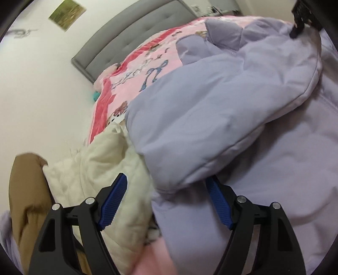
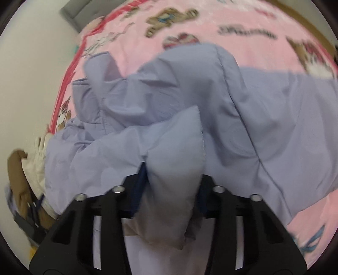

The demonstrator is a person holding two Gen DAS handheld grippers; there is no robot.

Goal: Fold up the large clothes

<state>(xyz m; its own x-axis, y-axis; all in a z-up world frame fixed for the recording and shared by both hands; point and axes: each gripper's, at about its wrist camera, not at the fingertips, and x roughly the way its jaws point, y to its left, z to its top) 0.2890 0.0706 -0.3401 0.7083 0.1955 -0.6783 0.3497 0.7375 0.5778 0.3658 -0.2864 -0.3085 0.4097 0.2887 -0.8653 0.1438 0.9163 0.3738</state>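
Lavender puffer jacket heaped mid-frame on pink blanket. Right gripper clenched on padded fold. Left gripper jaws spread, nothing held, at jacket edge beside cream quilt. Blanket lettering too blurry to read, sorry.

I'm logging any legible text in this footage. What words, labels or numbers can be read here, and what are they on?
None can be read for certain.
Pink blanket: dark cursive lettering, upside down and distorted, not legible.
Pink blanket, right wrist view: script line blurred, not legible.
Wall picture: no text visible.
Lavender jacket: no label visible.
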